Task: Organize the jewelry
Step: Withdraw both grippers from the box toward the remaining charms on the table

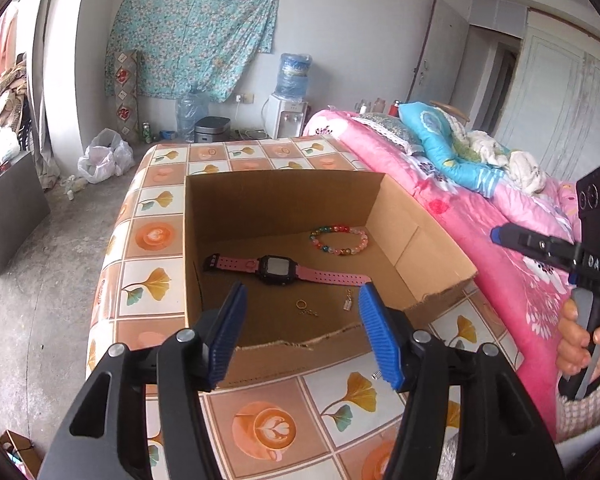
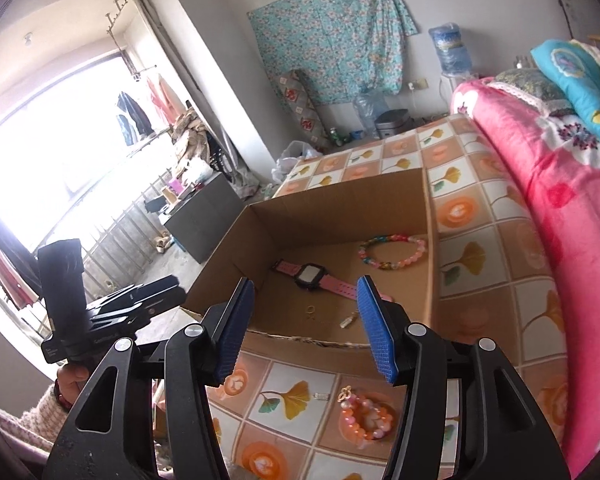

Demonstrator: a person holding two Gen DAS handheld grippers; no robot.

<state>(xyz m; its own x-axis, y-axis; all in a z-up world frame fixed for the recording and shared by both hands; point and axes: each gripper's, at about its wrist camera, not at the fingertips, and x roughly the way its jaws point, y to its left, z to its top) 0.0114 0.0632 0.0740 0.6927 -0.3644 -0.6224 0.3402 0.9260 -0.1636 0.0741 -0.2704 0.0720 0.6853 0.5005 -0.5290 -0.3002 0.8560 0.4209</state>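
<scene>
An open cardboard box stands on the patterned table. Inside lie a pink-strapped watch, a multicoloured bead bracelet, a small gold ring with chain and a small silver charm. A pink-orange bead bracelet and a small silver clasp lie on the table in front of the box. My left gripper is open and empty over the box's near edge. My right gripper is open and empty, just before the box.
The tiled-pattern tablecloth covers the table. A bed with a pink floral quilt runs along the right side. The right gripper's body shows at the far right of the left wrist view; the left gripper's body shows at left in the right wrist view.
</scene>
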